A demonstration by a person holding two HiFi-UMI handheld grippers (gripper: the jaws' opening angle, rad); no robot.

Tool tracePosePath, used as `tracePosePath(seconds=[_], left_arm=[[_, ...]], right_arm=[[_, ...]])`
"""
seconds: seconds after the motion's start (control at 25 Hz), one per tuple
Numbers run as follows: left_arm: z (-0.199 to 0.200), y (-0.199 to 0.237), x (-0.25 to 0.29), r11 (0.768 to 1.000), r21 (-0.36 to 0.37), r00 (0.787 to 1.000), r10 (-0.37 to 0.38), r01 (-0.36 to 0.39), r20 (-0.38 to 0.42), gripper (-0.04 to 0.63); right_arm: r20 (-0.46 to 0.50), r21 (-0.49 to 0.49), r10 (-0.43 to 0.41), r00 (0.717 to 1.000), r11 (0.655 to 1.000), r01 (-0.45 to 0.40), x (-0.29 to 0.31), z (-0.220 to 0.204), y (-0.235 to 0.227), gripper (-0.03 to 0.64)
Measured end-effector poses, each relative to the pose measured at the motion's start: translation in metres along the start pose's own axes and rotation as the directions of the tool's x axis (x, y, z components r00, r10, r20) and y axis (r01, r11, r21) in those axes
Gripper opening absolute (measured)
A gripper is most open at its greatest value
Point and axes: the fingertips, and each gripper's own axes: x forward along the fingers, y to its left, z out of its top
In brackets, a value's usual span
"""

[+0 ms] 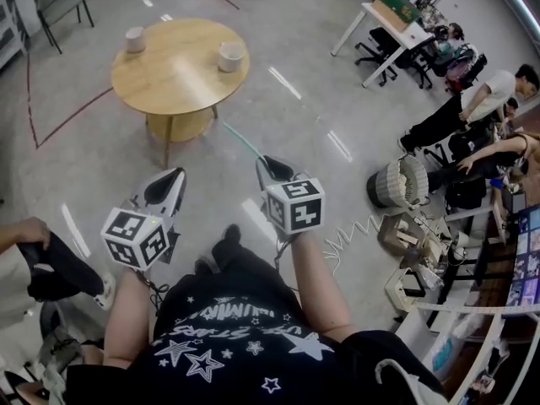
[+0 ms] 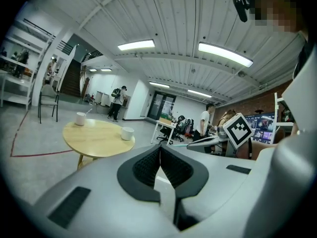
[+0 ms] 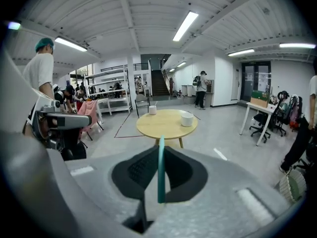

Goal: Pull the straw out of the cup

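support: round wooden table [image 1: 177,78] | on top: white left cup [image 1: 135,39] — white right cup [image 1: 230,56], both near the rim

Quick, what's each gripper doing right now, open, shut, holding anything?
Left gripper: closed, nothing between its jaws.
Right gripper: closed on the teal straw.

The right tool [image 3: 159,155] has its jaws pressed on a teal straw [image 3: 161,175], which stands upright between the dark ribbed pads and rises past their tips. Ahead and well apart, a round wooden counter [image 3: 163,128] carries a white cup [image 3: 187,118] near its right edge and a second cup [image 3: 152,110] at the far side
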Motion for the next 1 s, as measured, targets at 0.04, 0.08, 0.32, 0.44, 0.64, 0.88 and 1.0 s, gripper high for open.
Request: tracePosePath(seconds=[0.04, 0.08, 0.32, 0.44, 0.64, 0.88, 1.0], left_arm=[[-0.002, 0.001, -0.002, 1.000, -0.002, 1.000, 0.005, -0.005, 0.000, 0.009], [-0.003, 0.000, -0.005, 1.000, -0.002, 1.000, 0.008, -0.008, 0.002, 0.009], [-0.005, -0.008, -0.015, 1.000, 0.028, 1.000, -0.001, 0.001, 0.007, 0.009], [-0.007, -0.012, -0.020, 1.000, 0.022, 1.000, -0.006, 0.006, 0.005, 0.009], [-0.017, -0.012, -0.025, 1.000, 0.008, 1.000, 0.004, -0.004, 0.013, 0.009], [-0.017, -0.023, -0.018, 1.000, 0.012, 1.000, 0.001, -0.001, 0.024, 0.009], [-0.013, -0.025, -0.014, 1.000, 0.015, 1.000, 0.001, -0.001, 0.023, 0.009]], right_arm=[[-0.003, -0.004, 0.000, 1.000, 1.000, 0.000, -0.001, -0.003, 0.002, 0.029], [-0.005, -0.007, 0.000, 1.000, 1.000, 0.000, -0.002, -0.005, 0.003, 0.029], [-0.009, 0.005, -0.009, 1.000, 1.000, 0.009, -0.013, -0.016, 0.008, 0.029], [-0.018, 0.008, -0.014, 1.000, 1.000, 0.015, -0.020, -0.022, 0.009, 0.028], [-0.025, -0.005, -0.016, 1.000, 1.000, 0.015, -0.026, -0.031, 0.011, 0.028], [-0.010, -0.015, -0.017, 1.000, 1.000, 0.016, -0.030, -0.030, 0.002, 0.029], [-0.012, -0.016, -0.011, 1.000, 1.000, 0.011, -0.029, -0.027, 0.000, 0.029]])
